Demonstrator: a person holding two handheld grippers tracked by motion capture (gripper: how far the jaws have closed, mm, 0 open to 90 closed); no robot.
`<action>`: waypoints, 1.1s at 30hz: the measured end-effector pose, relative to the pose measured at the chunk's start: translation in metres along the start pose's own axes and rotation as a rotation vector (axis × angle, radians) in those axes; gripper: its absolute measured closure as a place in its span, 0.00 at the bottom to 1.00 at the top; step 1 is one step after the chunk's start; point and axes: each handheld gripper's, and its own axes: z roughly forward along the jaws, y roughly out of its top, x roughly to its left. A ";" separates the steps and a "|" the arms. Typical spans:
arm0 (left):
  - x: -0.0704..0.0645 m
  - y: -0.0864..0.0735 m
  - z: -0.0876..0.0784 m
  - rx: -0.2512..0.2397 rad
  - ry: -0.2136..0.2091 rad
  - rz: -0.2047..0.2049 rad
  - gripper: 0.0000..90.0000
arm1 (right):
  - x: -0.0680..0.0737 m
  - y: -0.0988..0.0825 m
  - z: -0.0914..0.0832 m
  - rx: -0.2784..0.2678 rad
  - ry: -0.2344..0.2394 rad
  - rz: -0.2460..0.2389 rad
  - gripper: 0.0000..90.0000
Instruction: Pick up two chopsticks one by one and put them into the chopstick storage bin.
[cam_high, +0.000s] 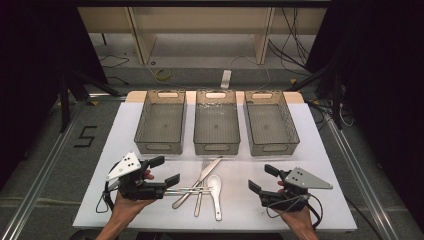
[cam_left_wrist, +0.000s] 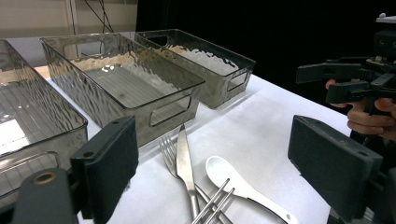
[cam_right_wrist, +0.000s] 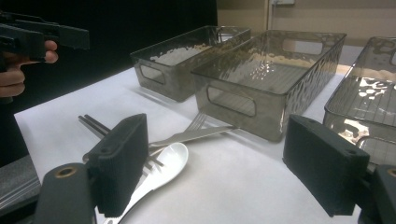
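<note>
Left claw and right claw both hover released, jaws wide apart, flanking a pile of cutlery on the white table: steel knife, fork, metal chopsticks, white ceramic spoon. Three empty smoky plastic bins stand behind.

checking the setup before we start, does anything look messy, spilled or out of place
Only the cutlery stands out: the knife, fork, white spoon and chopsticks lie in a crossed heap on the white table, in front of the three bins, which look empty. Nothing looks spilled or damaged.
</note>
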 end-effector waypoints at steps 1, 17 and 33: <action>0.000 0.000 0.000 0.005 -0.003 0.000 0.17 | 0.000 0.000 0.000 0.004 -0.004 0.002 0.26; 0.011 0.022 0.012 0.219 -0.011 0.037 0.18 | -0.002 -0.001 0.000 0.015 0.008 0.030 0.26; 0.036 0.039 0.066 0.651 0.006 0.095 0.25 | 0.000 -0.001 0.001 0.042 0.016 0.014 0.26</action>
